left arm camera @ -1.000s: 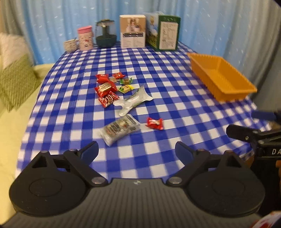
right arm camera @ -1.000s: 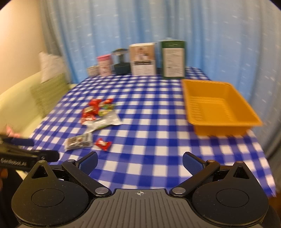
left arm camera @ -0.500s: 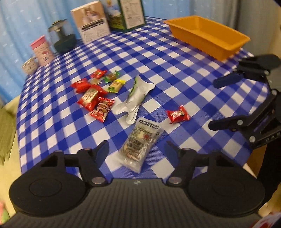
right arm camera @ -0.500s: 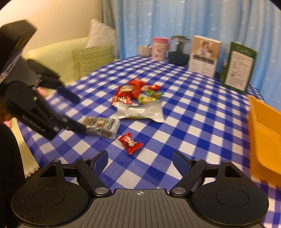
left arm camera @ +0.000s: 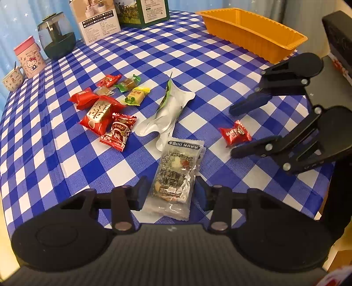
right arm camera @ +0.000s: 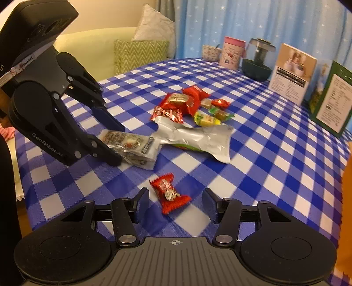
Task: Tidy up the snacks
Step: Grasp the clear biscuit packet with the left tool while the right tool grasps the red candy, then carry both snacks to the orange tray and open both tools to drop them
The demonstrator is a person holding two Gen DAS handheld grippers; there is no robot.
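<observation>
Left gripper astride clear, seemingly crinkled snack packet

Setting: a home living room, domestic furnishing throughout.

Evidence:
- Pale yellow sofa just beside the table, carrying 2 cushions: 1 green zigzag-patterned cushion and 1 white quilted cushion.
- Blue curtain with small white stars, hanging behind the table.
- Table under a blue-and-white checked cloth.
- Household tableware along the far edge: 1 pink cartoon-printed mug, 1 small patterned cup with a spoon in it, 1 dark glass teapot.
- 2 printed retail boxes, 1 white and 1 green, standing upright.
- 1 orange plastic tray and loose wrapped snacks on the cloth.
</observation>
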